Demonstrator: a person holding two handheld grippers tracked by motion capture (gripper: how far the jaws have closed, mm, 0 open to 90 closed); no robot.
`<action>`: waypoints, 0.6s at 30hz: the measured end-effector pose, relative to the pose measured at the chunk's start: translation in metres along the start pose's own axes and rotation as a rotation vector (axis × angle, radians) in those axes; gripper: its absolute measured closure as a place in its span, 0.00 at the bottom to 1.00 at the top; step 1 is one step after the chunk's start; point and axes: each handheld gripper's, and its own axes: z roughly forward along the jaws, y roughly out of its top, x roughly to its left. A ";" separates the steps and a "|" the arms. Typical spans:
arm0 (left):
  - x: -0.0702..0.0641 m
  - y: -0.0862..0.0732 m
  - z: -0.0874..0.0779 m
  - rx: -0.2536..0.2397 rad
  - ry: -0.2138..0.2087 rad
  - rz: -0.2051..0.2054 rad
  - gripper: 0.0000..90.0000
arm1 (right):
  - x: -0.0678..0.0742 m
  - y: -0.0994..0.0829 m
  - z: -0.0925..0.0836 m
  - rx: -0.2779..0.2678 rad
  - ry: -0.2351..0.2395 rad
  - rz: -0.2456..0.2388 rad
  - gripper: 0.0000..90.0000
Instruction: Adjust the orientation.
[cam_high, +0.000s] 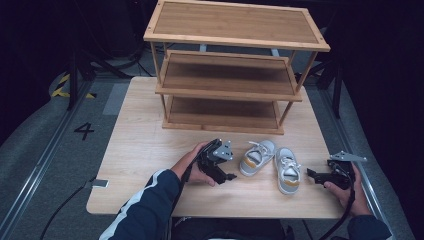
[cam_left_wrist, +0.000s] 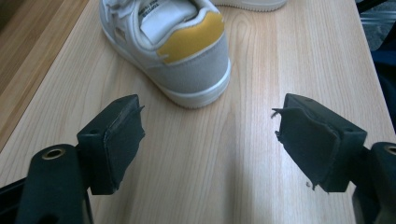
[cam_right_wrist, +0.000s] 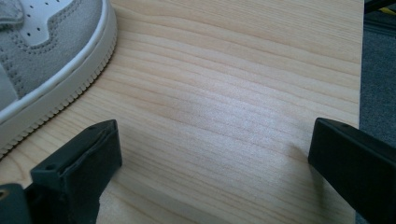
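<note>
Two small grey and white sneakers with yellow heel tabs lie side by side on the wooden table (cam_high: 140, 145). My left gripper (cam_high: 231, 165) sits just left of the left sneaker (cam_high: 257, 157), jaws open and empty. In the left gripper view that gripper (cam_left_wrist: 208, 135) faces the left sneaker's heel (cam_left_wrist: 187, 60) a short way ahead, apart from it. To the right of the right sneaker (cam_high: 287, 170), my right gripper (cam_high: 311, 174) is held low over the table. In the right gripper view it (cam_right_wrist: 215, 149) stands open over bare wood, with the right sneaker's side (cam_right_wrist: 42, 60) at the upper left.
A three-tier bamboo shoe rack (cam_high: 230, 75) stands at the back of the table, its shelves bare. The table's right edge (cam_right_wrist: 362, 70) is close to the right gripper. A dark floor with a rail and a painted number surrounds the table.
</note>
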 end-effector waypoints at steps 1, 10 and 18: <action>0.000 0.000 0.000 0.000 0.000 0.000 0.24 | 0.000 0.000 0.000 0.000 0.000 0.000 0.03; 0.002 0.024 0.012 -0.014 -0.033 0.050 0.25 | 0.000 0.000 0.000 0.000 0.000 0.000 0.03; 0.008 0.033 0.028 -0.021 -0.034 0.045 0.26 | 0.000 0.000 0.000 0.000 0.002 -0.003 0.03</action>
